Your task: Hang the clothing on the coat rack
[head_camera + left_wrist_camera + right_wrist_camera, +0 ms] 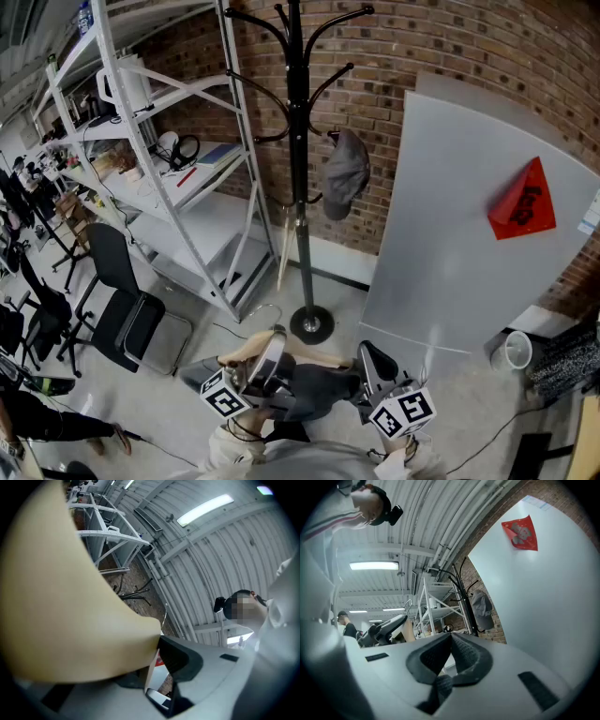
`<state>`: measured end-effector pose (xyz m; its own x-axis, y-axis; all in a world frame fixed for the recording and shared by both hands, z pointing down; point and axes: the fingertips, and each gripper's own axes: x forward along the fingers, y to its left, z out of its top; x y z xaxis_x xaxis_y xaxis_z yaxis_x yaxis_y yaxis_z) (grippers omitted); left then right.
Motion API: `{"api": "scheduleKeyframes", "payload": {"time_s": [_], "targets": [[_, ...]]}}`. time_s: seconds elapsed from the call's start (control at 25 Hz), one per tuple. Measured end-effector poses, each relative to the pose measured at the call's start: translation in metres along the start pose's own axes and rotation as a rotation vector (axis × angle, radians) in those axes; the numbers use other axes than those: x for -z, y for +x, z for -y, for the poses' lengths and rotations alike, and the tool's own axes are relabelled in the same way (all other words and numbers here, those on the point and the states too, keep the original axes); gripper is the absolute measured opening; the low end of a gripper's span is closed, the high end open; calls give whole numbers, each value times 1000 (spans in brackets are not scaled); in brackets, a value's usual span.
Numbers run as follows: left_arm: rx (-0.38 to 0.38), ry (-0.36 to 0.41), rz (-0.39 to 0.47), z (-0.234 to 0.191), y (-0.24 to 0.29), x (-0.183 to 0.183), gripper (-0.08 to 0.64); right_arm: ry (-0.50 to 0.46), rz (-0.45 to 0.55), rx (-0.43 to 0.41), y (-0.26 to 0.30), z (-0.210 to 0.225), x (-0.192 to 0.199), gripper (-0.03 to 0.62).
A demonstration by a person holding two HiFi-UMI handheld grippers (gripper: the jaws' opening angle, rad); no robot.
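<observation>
head view: black metal coat rack stands well apart from both tools, up against the brick wall, with a grey cap on one lower hook. the dark grey garment hangs on a pale wooden hanger low near the person's body, stretched between the left tool and right tool. risk, as i judge it: the hanger's wire hook has to land on a free rack arm from far below. a bad angle could miss the arm or knock the cap off. a hard bump could rock the rack on its small round base.

left gripper view: the pale wooden hanger fills the left side and sits between the jaws of the left tool. its edge presses against the one dark pad that shows. jaws stand wide but clamped on the wood. the grip looks off to one end, so the hanger may swivel or tip when lifted, and the garment could slide off.

right gripper view: the right tool has its jaws closed, pads meeting at the tips. a bit of dark cloth is bunched low between them, so it looks pinched on the garment. the coat rack and grey cap are ahead, well apart. the pinch looks thin, so the cloth may pull free, or drag the garment off the hanger if the two tools move apart.
</observation>
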<state>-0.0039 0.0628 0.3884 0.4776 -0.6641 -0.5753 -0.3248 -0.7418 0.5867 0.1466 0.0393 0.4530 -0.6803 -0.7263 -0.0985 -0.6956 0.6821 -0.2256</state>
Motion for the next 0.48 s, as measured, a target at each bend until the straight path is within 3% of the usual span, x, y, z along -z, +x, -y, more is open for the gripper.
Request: {"api": "scheduleKeyframes", "payload": {"time_s": [0.48], "targets": [[34, -66, -60, -135, 21, -122, 103, -16, -43, 63, 189, -13, 21, 23]]}}
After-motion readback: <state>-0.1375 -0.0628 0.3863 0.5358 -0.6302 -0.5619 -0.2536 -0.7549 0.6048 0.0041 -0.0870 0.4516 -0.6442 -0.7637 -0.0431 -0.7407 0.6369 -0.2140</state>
